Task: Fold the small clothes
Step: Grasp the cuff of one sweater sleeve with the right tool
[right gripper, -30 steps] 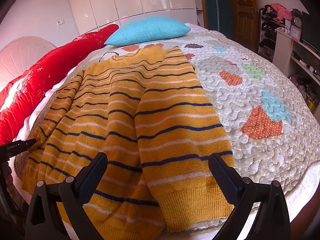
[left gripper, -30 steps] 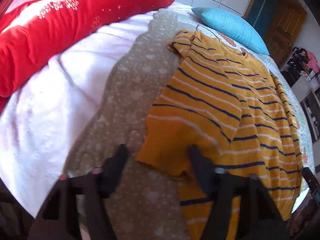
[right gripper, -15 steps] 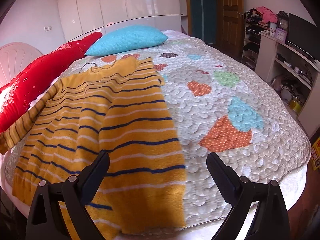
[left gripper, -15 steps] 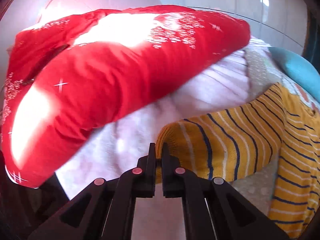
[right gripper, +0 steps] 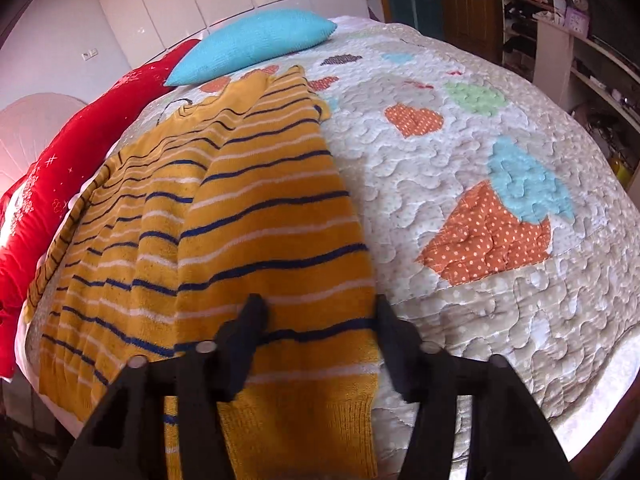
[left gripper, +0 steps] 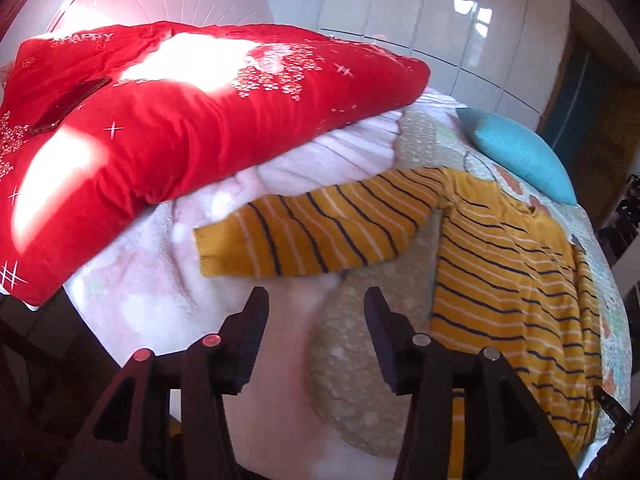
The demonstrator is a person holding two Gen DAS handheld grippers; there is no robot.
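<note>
Bedroom scene, quilted bedspread (right gripper: 460, 184) with coloured heart patches covering the bed, white glossy wardrobe doors behind. Yellow striped sweater (right gripper: 224, 240) lies flat on the bedspread, neck toward a blue pillow (right gripper: 256, 46), hem near the bed's front edge. Red pillow (left gripper: 168, 120) with white print sits on a pale pink blanket (left gripper: 132, 288) at the bed's left side.

Left gripper (left gripper: 316, 300): jaws spread wide, holding nothing, not touching cloth. It hovers over the blanket and bedspread edge, just below the sweater's left sleeve (left gripper: 316, 232). That sleeve lies stretched out sideways, cuff resting on the blanket, close to the red pillow.

Right gripper (right gripper: 318, 310): jaws apart at medium-wide spacing, nothing clamped. Left finger sits over the sweater's lower body, right finger at about the sweater's right edge where it meets the bedspread. Cannot tell whether the tips touch the knit. Right sleeve appears folded down along the body on that side.
</note>
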